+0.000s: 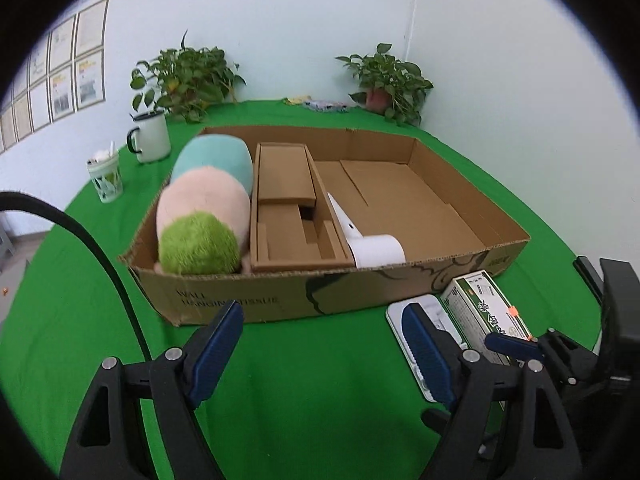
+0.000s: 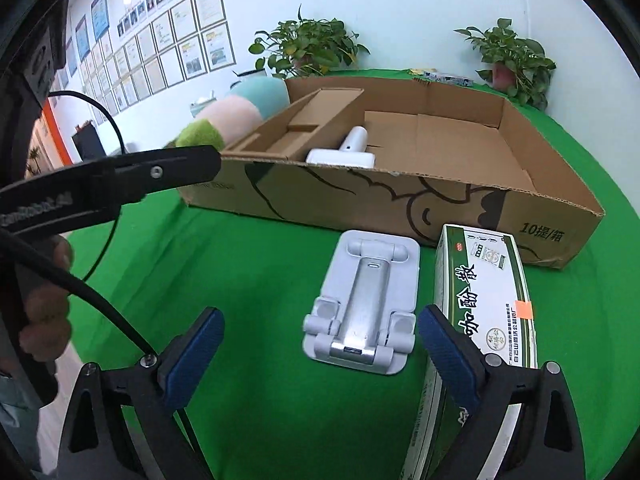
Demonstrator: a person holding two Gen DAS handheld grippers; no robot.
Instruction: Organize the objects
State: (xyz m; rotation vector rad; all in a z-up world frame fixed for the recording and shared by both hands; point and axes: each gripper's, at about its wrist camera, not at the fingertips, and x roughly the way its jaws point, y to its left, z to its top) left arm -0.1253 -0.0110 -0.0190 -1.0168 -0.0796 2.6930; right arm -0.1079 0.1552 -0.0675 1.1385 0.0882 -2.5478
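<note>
A shallow cardboard box (image 1: 224, 300) (image 2: 552, 208) lies on the green table. It holds a plush caterpillar (image 1: 204, 208) (image 2: 232, 114), a brown cardboard insert (image 1: 284, 184) (image 2: 316, 116) and a white device (image 1: 372, 248) (image 2: 344, 156). In front of the box lie a white folding phone stand (image 2: 362, 300) (image 1: 436, 312) and a green-and-white medicine box (image 2: 486, 284) (image 1: 486, 304). My left gripper (image 1: 324, 344) is open and empty before the box's front wall. My right gripper (image 2: 320, 348) is open around the near end of the stand and touches nothing. Its right finger (image 2: 448, 344) is next to the medicine box.
A white enamel mug (image 1: 150, 136) and a patterned cup (image 1: 106, 178) stand left of the box. Two potted plants (image 1: 188, 76) (image 1: 388, 80) stand at the table's back edge by the wall. My left gripper's arm (image 2: 120, 184) and a black cable (image 2: 80, 280) cross the right wrist view.
</note>
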